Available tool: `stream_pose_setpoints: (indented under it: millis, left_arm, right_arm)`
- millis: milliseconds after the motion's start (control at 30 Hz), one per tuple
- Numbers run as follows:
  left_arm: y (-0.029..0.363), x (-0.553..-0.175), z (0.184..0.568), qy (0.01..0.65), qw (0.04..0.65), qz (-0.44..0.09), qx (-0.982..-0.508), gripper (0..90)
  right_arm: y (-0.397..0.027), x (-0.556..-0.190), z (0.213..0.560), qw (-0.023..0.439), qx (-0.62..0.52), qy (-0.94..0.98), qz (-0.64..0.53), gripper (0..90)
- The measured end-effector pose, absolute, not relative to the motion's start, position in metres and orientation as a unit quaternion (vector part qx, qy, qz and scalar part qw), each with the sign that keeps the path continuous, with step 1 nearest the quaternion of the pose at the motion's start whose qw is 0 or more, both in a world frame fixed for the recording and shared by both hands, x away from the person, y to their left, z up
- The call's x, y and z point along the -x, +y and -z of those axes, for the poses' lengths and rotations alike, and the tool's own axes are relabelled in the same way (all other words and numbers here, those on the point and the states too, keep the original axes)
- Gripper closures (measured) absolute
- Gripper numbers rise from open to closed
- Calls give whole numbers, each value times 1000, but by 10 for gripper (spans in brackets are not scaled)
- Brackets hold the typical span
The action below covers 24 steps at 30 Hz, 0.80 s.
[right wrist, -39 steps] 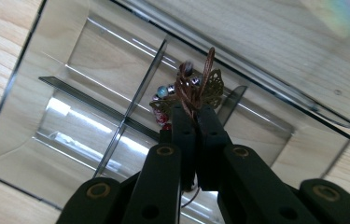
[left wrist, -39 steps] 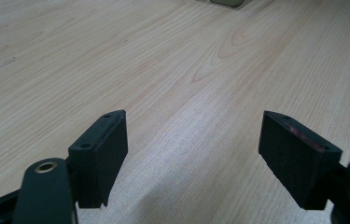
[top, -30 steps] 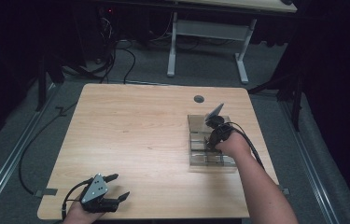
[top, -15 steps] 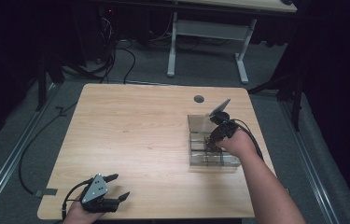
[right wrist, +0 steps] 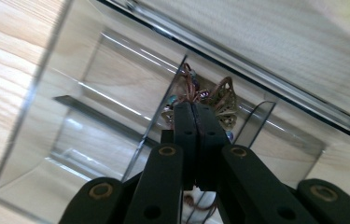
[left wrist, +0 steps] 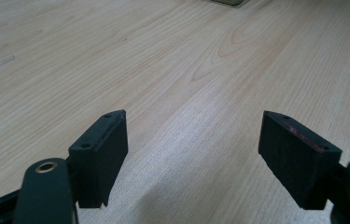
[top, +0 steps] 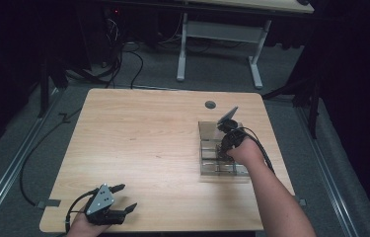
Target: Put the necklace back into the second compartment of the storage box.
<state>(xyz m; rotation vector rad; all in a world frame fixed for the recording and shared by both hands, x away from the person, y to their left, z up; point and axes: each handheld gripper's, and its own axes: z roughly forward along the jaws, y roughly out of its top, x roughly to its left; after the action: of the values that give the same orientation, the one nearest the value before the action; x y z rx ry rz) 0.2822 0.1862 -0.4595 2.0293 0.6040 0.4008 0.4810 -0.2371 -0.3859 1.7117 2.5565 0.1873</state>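
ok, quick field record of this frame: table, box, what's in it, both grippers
table: wooden table
box: clear divided box, right side of table
contents: bronze filigree jewellery with wire and beads, in one compartment
right gripper: right gripper inside box, jaws together at the jewellery; grip on it can't be confirmed
left gripper: left gripper jaws apart, nothing between, near front left corner

The table (top: 148, 143) is lit evenly from overhead, while the floor and the room around it sink into near black. The high view is soft and grainy, with faint shadows along the table's near edge. In the left gripper view the wood glares pale between the pads (left wrist: 100, 154), which cast a short shadow. The right gripper view is blurred, with bright streaks on the clear box (right wrist: 116, 98).
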Motion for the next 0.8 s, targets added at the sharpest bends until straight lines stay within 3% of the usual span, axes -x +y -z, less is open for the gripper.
stream_pose_setpoints:
  millis: [500,800]
  left_arm:
    - [186,-282,459,246,472,-166,-830,244]
    - [186,-282,459,247,471,-165,-830,244]
  right_arm:
    - [-231,-484,399,2,-541,840,-44,898]
    - [-240,-471,372,14,-550,832,-71,751]
